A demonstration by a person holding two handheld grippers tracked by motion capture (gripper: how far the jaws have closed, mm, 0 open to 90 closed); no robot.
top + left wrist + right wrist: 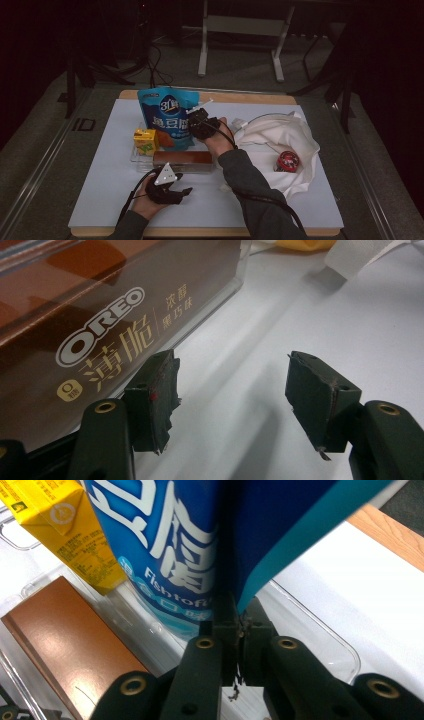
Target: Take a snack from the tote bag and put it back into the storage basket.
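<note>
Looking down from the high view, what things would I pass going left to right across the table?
Yellow carton → blue snack bag → right gripper pinching the bag's edge → white cloth → red round thing lying on the cloth.

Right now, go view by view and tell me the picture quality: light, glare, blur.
High view: dim, room behind nearly black, the white table the brightest area. Left gripper view: Oreo box shows soft reflections, far background blurred, pads sharp. Right gripper view: blue pouch fairly sharp up close, brown box carries a glare sheen, table edge soft.
</note>
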